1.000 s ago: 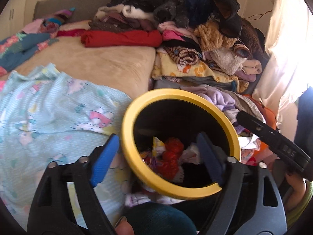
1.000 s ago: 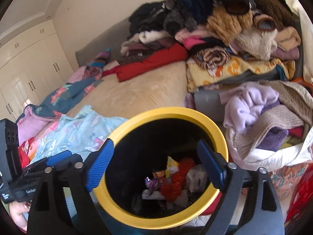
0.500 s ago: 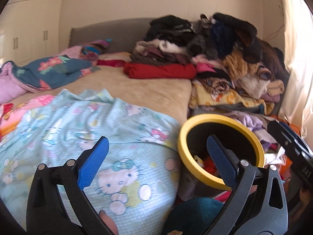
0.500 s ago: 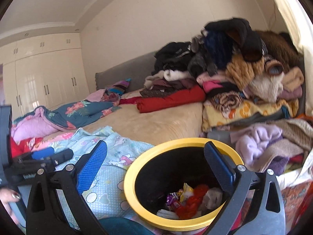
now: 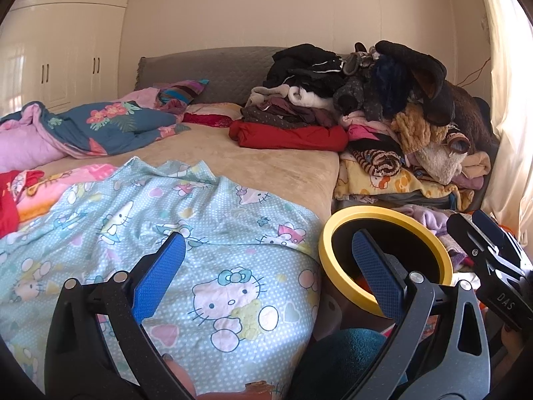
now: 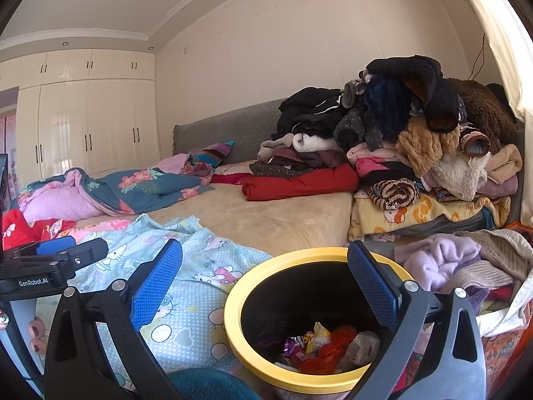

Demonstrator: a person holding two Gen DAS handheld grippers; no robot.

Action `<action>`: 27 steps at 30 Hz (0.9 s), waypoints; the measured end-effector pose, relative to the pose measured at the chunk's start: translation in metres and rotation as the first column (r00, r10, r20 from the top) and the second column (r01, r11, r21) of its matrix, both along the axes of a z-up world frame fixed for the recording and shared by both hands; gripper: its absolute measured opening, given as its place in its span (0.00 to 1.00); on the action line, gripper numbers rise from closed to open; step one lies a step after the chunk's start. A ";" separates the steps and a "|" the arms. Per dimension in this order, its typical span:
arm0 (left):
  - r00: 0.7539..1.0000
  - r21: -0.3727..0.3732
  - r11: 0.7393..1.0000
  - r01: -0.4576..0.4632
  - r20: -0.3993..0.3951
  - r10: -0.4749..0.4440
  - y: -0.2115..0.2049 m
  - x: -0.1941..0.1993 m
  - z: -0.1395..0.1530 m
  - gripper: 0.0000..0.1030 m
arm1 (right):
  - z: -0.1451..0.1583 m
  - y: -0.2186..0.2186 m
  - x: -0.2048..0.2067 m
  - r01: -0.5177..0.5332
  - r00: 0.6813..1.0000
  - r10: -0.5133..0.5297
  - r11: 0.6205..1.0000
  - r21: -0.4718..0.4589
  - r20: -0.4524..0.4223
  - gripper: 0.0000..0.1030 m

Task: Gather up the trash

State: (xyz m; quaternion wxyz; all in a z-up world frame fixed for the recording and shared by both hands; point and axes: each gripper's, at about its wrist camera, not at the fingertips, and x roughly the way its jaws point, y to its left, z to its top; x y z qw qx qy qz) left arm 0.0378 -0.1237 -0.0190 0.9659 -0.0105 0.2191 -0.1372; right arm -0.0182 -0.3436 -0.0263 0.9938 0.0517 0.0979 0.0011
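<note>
A black bin with a yellow rim [image 6: 233,303] stands beside the bed. Inside it lie crumpled wrappers and red trash [image 6: 324,346]. My right gripper [image 6: 265,263] is open above the bin's near side, nothing between its blue pads. In the left wrist view the same bin [image 5: 443,256] sits at the lower right. My left gripper [image 5: 268,253] is open and empty over the light-blue cartoon blanket [image 5: 206,233], its right finger in front of the bin's mouth. The right gripper's body [image 5: 493,266] shows at the right edge.
A beige bed [image 5: 260,156] carries a red folded garment [image 5: 289,136] and a floral quilt [image 5: 110,126]. A tall heap of clothes [image 6: 416,143] rises on the right. White wardrobes [image 6: 83,126] line the far left wall. A teal cushion [image 5: 343,356] lies below the bin.
Both grippers have tilted up and drawn back from the bin; the views now take in the bed and wall. Their jaws stand a little wider. The bin sits lower and further right.
</note>
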 end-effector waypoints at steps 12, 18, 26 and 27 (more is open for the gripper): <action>1.000 -0.009 1.000 -0.004 0.001 0.004 0.003 -0.001 0.000 0.89 | -0.001 0.002 0.000 0.010 1.000 -0.010 1.000 -0.008 0.009 0.94; 1.000 -0.008 1.000 0.000 0.003 0.000 0.004 -0.001 0.000 0.89 | -0.001 0.002 0.000 0.008 1.000 -0.008 1.000 -0.009 0.007 0.94; 1.000 -0.008 1.000 0.000 0.005 0.000 0.003 -0.001 0.000 0.89 | 0.000 0.002 -0.001 0.008 1.000 -0.008 1.000 -0.010 0.008 0.94; 1.000 -0.008 1.000 0.000 0.005 0.000 0.004 -0.001 0.001 0.89 | 0.000 0.002 0.000 0.008 1.000 -0.008 1.000 -0.010 0.008 0.94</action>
